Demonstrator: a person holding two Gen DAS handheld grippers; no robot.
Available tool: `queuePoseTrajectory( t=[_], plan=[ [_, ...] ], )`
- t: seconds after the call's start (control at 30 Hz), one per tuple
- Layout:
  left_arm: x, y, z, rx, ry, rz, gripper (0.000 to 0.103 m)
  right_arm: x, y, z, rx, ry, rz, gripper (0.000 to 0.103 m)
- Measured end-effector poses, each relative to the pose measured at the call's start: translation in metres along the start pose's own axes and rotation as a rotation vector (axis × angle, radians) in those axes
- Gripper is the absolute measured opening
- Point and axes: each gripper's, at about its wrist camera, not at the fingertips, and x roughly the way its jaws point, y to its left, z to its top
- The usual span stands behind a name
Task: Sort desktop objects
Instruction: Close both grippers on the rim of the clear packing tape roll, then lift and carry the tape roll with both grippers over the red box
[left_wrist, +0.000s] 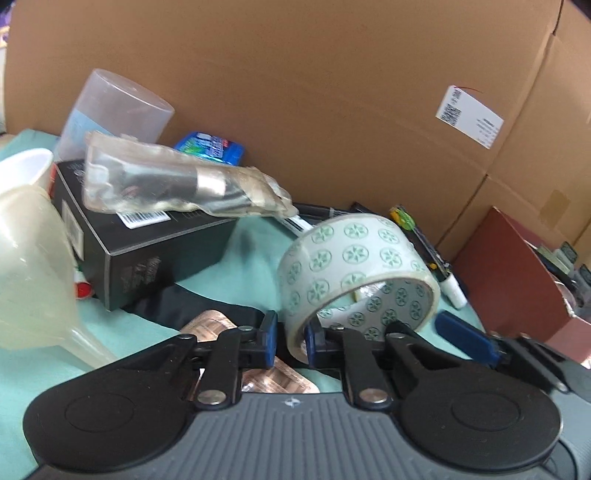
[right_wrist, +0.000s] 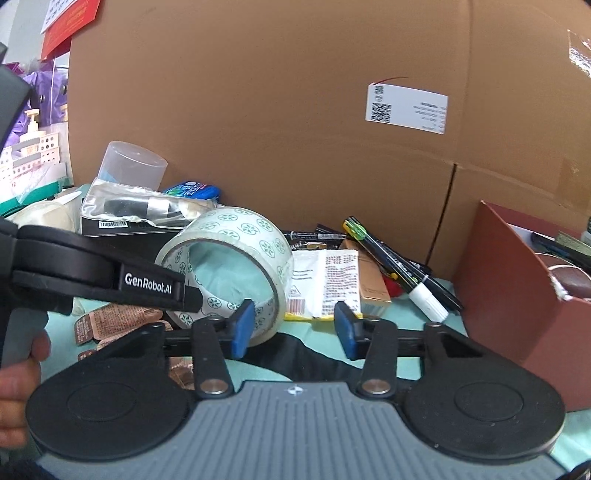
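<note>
Between the two blue pads of the left gripper (left_wrist: 290, 338) sits the wall of the tape roll (left_wrist: 356, 269); the pads are clamped on its lower left edge, one outside and one inside the ring. In the left wrist view, the roll stands on its edge and is tilted, with its open hole facing toward the right and toward the camera. Right of the roll, just beside it, one blue pad of the right gripper (left_wrist: 466, 339) shows. Farther right of the roll stands the red box (left_wrist: 517, 273), which looks like the sorting place. Left of the roll lies the black box (left_wrist: 147, 251) on the green desk (left_wrist: 243, 254).

From the right wrist view, the roll (right_wrist: 236, 273) is at the left, held by the left gripper (right_wrist: 192, 301) coming from the left side. The right gripper (right_wrist: 293, 326) has its pads apart and holds nothing; its left pad is just in front of the roll's rim, contact unclear. The red box (right_wrist: 517, 295) is well to the right of the roll, so the coming move probably carries the roll rightward, and the right gripper is the nearer one to that box.
</note>
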Motion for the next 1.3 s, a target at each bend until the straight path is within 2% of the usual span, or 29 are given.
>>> queuePoseTrajectory(
  t=[0.13, 0.2, 0.37, 0.57, 0.73, 0.87, 1.0, 1.2, 1.3],
  plan=[
    [-0.002, 0.001, 0.001, 0.001, -0.006, -0.030, 0.010, 0.010, 0.004, 0.001, -0.013, 0.004, 0.003, 0.032],
    [-0.002, 0.001, -0.001, 0.007, -0.010, -0.027, 0.010, 0.013, 0.006, 0.002, -0.017, 0.016, -0.001, 0.020],
    [-0.005, 0.001, -0.003, 0.012, -0.017, -0.054, 0.009, -0.003, 0.006, 0.005, -0.015, -0.014, -0.013, 0.006],
    [-0.014, -0.016, -0.012, 0.087, -0.025, -0.143, 0.008, -0.030, -0.002, 0.002, -0.043, -0.003, -0.046, 0.007],
    [-0.019, -0.042, -0.026, 0.184, 0.006, -0.278, 0.009, -0.065, -0.018, -0.009, -0.029, 0.023, -0.095, 0.008],
    [-0.023, -0.061, -0.039, 0.275, 0.015, -0.358, 0.010, -0.094, -0.034, -0.020, -0.010, 0.033, -0.153, 0.008],
    [-0.022, -0.070, -0.047, 0.311, 0.019, -0.381, 0.010, -0.109, -0.043, -0.030, 0.018, 0.046, -0.192, 0.008],
    [-0.022, -0.067, -0.048, 0.296, 0.018, -0.394, 0.010, -0.113, -0.049, -0.035, 0.021, 0.036, -0.197, 0.008],
    [-0.018, -0.067, -0.049, 0.282, 0.046, -0.410, 0.010, -0.115, -0.052, -0.037, 0.029, 0.032, -0.197, 0.008]
  ],
)
